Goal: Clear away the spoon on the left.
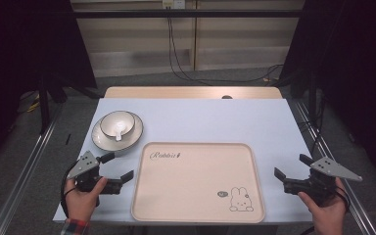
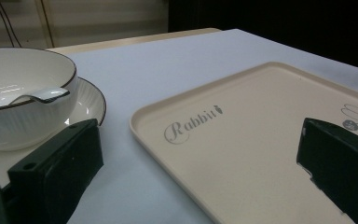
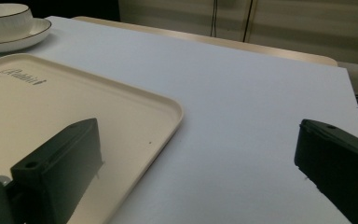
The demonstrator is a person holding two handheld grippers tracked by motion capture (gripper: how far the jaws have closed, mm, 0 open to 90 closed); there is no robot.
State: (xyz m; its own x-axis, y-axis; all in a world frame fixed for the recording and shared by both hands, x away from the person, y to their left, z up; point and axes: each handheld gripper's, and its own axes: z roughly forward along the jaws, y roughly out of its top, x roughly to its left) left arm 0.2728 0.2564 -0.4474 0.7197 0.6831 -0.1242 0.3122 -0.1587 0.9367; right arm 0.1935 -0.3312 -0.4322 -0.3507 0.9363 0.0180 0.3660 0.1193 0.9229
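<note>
With both jaws apart and empty, the left gripper [image 1: 117,168] should reach ahead for the bowl [image 1: 117,124] beyond its left jaw, gripping the rim squarely, clear of the spoon [image 1: 120,131] inside

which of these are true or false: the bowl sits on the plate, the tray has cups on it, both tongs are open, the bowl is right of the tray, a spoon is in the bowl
1. The bowl sits on the plate. True.
2. The tray has cups on it. False: nothing stands on it; it bears only a printed word and a rabbit drawing.
3. Both tongs are open. True: the left tongs and the right tongs hold nothing.
4. The bowl is right of the tray. False: in the high view it lies to the tray's upper left.
5. A spoon is in the bowl. True.
</note>
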